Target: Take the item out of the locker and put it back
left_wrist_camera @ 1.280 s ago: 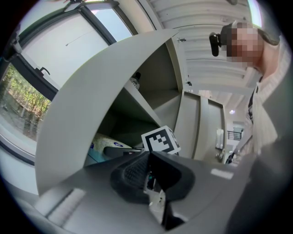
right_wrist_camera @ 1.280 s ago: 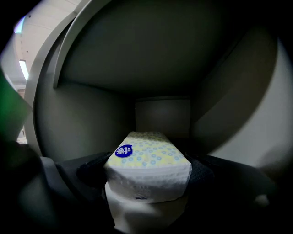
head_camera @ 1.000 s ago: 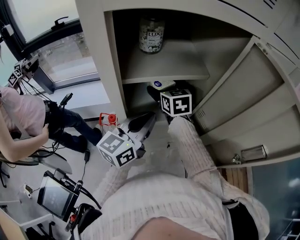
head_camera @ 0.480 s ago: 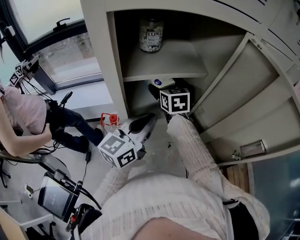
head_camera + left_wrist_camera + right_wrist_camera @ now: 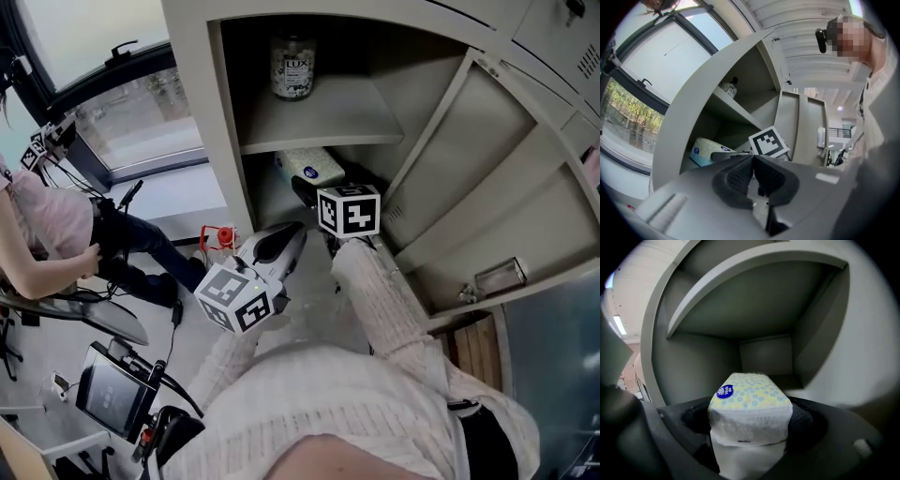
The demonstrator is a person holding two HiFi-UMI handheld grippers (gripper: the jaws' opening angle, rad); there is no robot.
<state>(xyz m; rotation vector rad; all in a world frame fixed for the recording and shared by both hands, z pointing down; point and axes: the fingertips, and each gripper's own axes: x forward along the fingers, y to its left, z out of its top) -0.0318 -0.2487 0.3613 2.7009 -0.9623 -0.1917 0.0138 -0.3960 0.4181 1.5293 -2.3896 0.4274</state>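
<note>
A tissue pack (image 5: 749, 404), white with blue and yellow dots, lies in the locker's lower compartment (image 5: 281, 187), under the shelf. In the right gripper view my right gripper (image 5: 750, 419) has a pad on each side of the pack; the jaws are closing and both pads touch its sides. In the head view the pack (image 5: 311, 166) shows just beyond the right gripper's marker cube (image 5: 349, 210). My left gripper (image 5: 281, 242) hangs outside the locker, low and to the left, shut with nothing in it. The left gripper view shows its pads (image 5: 740, 174) meeting, and the pack (image 5: 710, 151) beyond them.
A Lux bottle (image 5: 292, 66) stands on the upper shelf (image 5: 328, 117). The locker door (image 5: 487, 178) is swung open to the right. Left of the locker are a window, a seated person (image 5: 37, 225), cables, a small red object (image 5: 217, 236) and a monitor (image 5: 112, 398).
More of the tissue pack now shows below the shelf in the head view. The right gripper's cube has shifted slightly up and left. The left gripper has hardly moved.
</note>
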